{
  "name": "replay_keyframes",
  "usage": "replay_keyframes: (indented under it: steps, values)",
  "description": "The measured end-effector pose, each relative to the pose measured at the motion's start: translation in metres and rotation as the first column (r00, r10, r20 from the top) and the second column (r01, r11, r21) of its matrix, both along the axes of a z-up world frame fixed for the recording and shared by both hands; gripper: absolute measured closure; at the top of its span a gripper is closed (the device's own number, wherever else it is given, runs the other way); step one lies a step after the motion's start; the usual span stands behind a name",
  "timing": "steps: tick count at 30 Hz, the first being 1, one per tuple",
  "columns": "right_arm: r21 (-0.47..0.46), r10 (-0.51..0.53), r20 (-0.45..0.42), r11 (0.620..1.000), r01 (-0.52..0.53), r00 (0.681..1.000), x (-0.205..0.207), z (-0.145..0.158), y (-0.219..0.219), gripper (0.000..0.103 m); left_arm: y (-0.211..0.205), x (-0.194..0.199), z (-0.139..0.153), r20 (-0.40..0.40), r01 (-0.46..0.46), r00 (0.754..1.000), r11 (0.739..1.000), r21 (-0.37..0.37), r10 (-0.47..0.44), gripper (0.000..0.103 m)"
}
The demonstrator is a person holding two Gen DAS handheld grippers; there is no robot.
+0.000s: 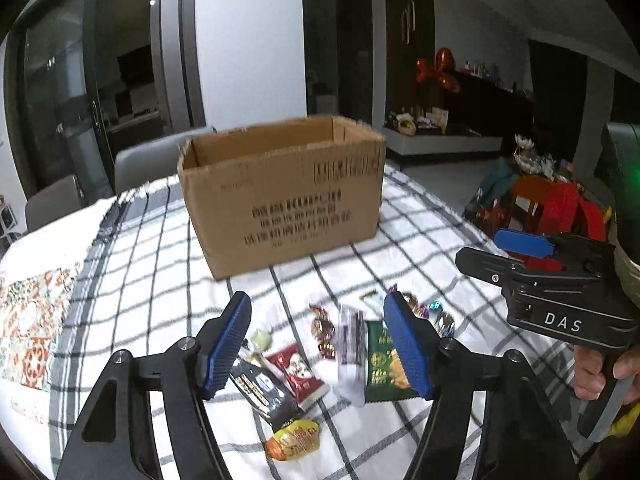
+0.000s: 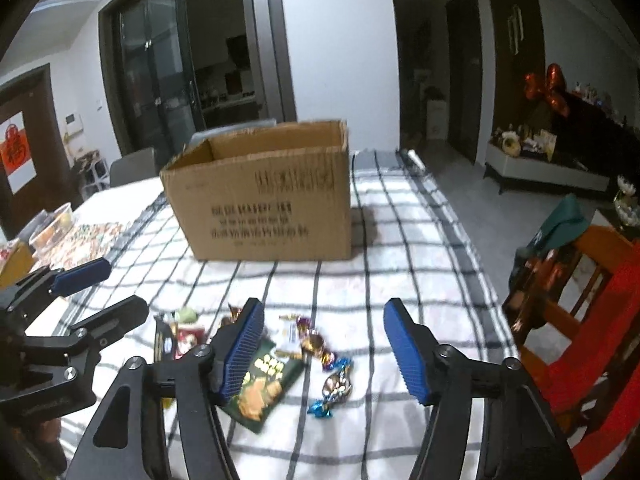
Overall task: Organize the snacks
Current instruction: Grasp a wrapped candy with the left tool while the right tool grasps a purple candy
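An open cardboard box (image 1: 280, 192) stands on the checked tablecloth (image 1: 420, 220); it also shows in the right wrist view (image 2: 264, 200). Small snacks lie in front of it: a green packet (image 1: 380, 360), a red packet (image 1: 296, 372), a black packet (image 1: 260, 392), a yellow-orange packet (image 1: 294, 438), a white packet (image 1: 351, 348) and wrapped candies (image 1: 324, 330). My left gripper (image 1: 320, 344) is open and empty above them. My right gripper (image 2: 324, 350) is open and empty above the green packet (image 2: 260, 384) and candies (image 2: 336, 384).
The right gripper shows at the right of the left wrist view (image 1: 560, 280); the left gripper shows at the left of the right wrist view (image 2: 72, 300). A red wooden chair (image 2: 580, 300) stands at the table's right edge. Grey chairs (image 1: 152, 164) stand behind the table.
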State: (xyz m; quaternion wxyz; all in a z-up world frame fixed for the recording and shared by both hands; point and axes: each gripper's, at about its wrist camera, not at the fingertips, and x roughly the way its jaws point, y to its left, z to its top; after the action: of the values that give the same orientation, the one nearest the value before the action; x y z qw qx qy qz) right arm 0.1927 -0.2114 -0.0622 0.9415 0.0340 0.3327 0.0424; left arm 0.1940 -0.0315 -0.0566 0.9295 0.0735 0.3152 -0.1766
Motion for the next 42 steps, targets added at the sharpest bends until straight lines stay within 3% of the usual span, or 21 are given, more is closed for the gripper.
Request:
replay_keyframes:
  steps: [9,17,42]
  values:
    - [0.031,0.057,-0.143,0.998,-0.053,0.988,0.025,-0.039,0.001,0.054,-0.003,0.032,-0.037,-0.164,-0.013,0.987,0.999,-0.036,0.007,0.053]
    - [0.057,0.088,-0.208,0.995,-0.078,0.974,0.043,-0.060,-0.002,0.060,-0.010,0.057,-0.061,-0.263,-0.019,0.965,0.998,-0.055,0.004,0.063]
    - [0.105,0.130,-0.265,0.989,-0.106,0.956,0.067,-0.081,0.005,0.079,-0.011,0.092,-0.091,-0.385,-0.068,0.923,0.990,-0.126,0.015,0.084]
